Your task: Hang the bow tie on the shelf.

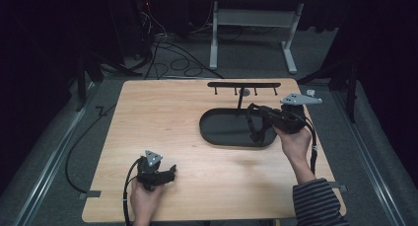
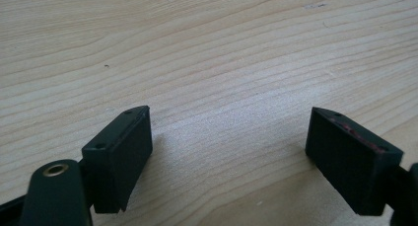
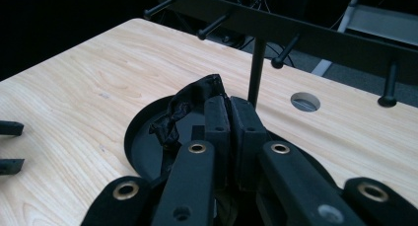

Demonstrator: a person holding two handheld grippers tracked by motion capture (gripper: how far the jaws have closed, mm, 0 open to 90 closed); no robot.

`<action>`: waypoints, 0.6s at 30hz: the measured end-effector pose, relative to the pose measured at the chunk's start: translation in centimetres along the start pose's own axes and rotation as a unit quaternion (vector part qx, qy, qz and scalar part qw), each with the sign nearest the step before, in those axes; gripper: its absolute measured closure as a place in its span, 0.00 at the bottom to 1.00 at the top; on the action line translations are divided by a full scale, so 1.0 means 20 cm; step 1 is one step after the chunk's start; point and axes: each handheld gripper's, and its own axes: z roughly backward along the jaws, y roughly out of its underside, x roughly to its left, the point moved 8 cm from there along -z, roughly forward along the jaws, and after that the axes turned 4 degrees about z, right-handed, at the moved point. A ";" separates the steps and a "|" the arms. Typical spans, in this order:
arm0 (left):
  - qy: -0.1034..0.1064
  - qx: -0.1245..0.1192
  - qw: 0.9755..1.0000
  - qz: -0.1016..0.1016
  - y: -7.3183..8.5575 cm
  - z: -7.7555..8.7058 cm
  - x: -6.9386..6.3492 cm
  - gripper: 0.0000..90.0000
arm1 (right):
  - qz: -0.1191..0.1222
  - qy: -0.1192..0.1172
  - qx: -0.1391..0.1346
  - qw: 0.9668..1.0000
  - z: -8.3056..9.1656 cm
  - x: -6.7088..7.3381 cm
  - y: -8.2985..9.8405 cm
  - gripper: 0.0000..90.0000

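Observation:
My right gripper point(image 1: 252, 111) hovers over a black oval tray point(image 1: 217, 132) at the back right of the table. Its jaws are pressed together on a black fabric strap point(image 3: 185, 107). In the high view the strap point(image 1: 257, 130) hangs below the jaws as a loop over the tray. A thin post point(image 3: 256, 73) rises just behind the jaws and carries a black bar point(image 3: 305, 36) with several pegs. My left gripper point(image 1: 170, 172) rests at the table's front left, and its jaws point(image 2: 229, 147) stand wide apart over bare wood with nothing between them.
The wooden table point(image 1: 162, 117) has a small round hole point(image 3: 305, 101) behind the tray. Cables lie on the floor beyond the far edge, near a white desk frame point(image 1: 251, 23). Dark curtains close in both sides.

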 end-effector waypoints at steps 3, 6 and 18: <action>0.000 0.000 1.000 0.000 0.00 0.00 0.00 0.21 | -0.003 0.002 -0.002 1.000 0.00 -0.01 -0.01 0.98; 0.000 0.000 1.000 0.000 0.00 0.00 0.00 0.20 | -0.004 0.007 -0.004 1.000 -0.01 -0.02 -0.03 0.98; 0.000 0.000 1.000 0.000 0.00 0.00 0.00 0.20 | -0.015 0.019 -0.002 1.000 -0.05 -0.08 -0.07 0.98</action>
